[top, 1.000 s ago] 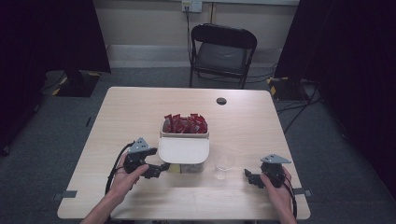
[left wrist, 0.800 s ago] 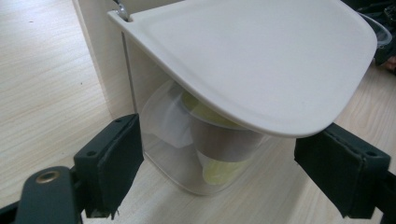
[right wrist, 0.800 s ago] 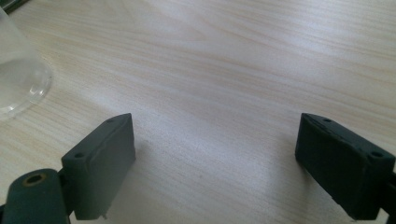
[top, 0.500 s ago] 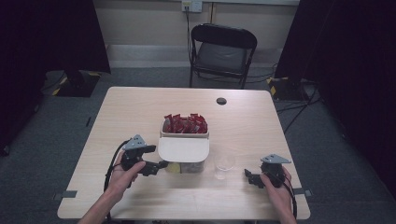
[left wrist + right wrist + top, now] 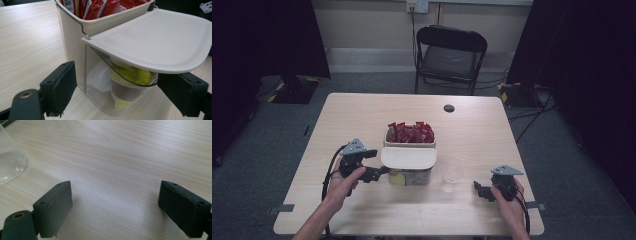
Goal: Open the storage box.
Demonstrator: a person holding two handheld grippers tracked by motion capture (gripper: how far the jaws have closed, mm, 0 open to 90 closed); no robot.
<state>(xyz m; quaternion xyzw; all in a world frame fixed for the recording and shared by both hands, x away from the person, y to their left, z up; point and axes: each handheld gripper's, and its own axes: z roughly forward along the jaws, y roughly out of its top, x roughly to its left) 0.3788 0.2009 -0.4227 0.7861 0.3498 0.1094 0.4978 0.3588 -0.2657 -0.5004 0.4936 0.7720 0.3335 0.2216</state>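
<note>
Here's the pale wood table point(image 5: 362, 115), its grain running clean under both cameras, set on a grey carpeted floor point(image 5: 272, 140) with a black folding chair point(image 5: 451, 55) parked at twelve o'clock and dark curtains point(image 5: 272, 35) closing in at nine and three. A small black disc point(image 5: 449, 108) sits on the tabletop toward one o'clock. Dead centre stands the cream container point(image 5: 409, 150), red packets point(image 5: 410, 132) packed in its rear bin, a cream lid point(image 5: 160, 42) tilted over the clear front compartment where yellow-topped cups point(image 5: 131, 75) are stacked. The left gripper point(image 5: 379, 172) comes at it from nine o'clock, jaws spread wide on either side of that clear front corner, lower edge of the lid just above one jaw, nothing pinched. A clear plastic cup point(image 5: 452, 176) stands just beside the container at its four o'clock. Over at five o'clock the right gripper point(image 5: 478, 189) rests low near the table's front edge, jaws spread wide, bare wood between them, well apart from the container.
</note>
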